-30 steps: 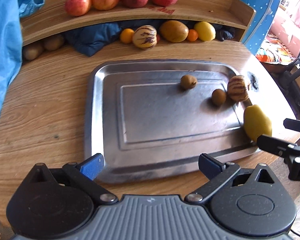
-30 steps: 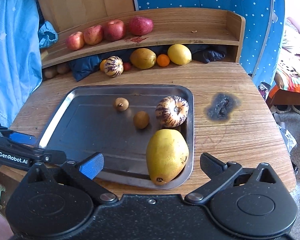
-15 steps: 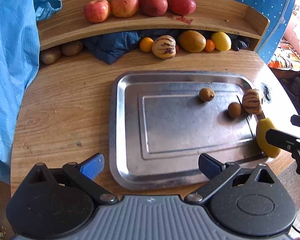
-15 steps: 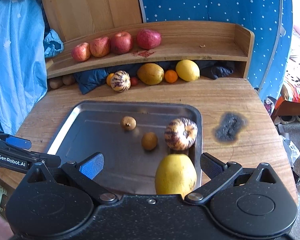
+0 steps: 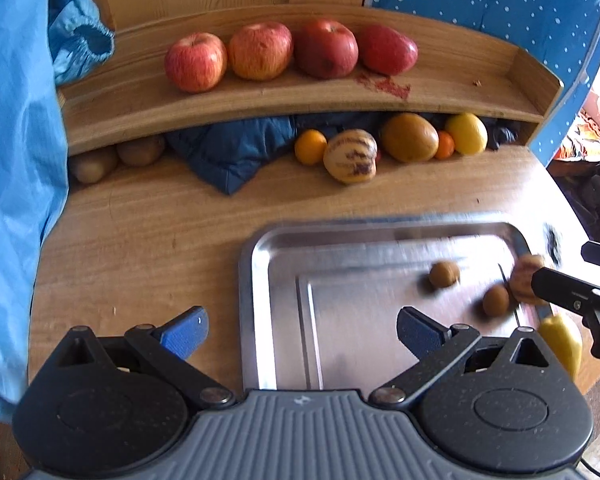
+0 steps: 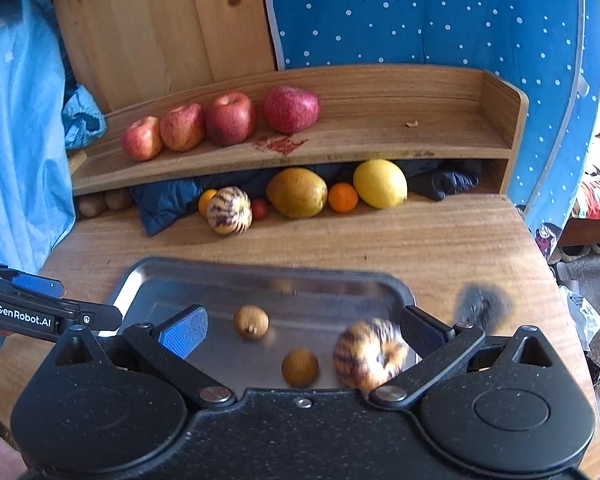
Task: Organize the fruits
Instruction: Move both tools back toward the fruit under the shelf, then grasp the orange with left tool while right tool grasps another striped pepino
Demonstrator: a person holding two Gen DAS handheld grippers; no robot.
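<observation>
A steel tray lies on the wooden table. On its right part sit two small brown fruits and a striped melon. A yellow mango shows at the tray's near right corner in the left wrist view; the right gripper's body hides it in the right wrist view. My left gripper is open over the tray's near left edge and holds nothing. My right gripper is open above the tray's near side, with the striped melon just inside its right finger.
Several red apples line the upper shelf. Under it lie an orange, a second striped melon, a brownish mango, a lemon, brown fruits and a dark blue cloth. A burn mark is right of the tray.
Both grippers have drawn back and tilted up, so the tray sits lower in both views. The yellow mango has dropped out of the right wrist view. Both stay open.
</observation>
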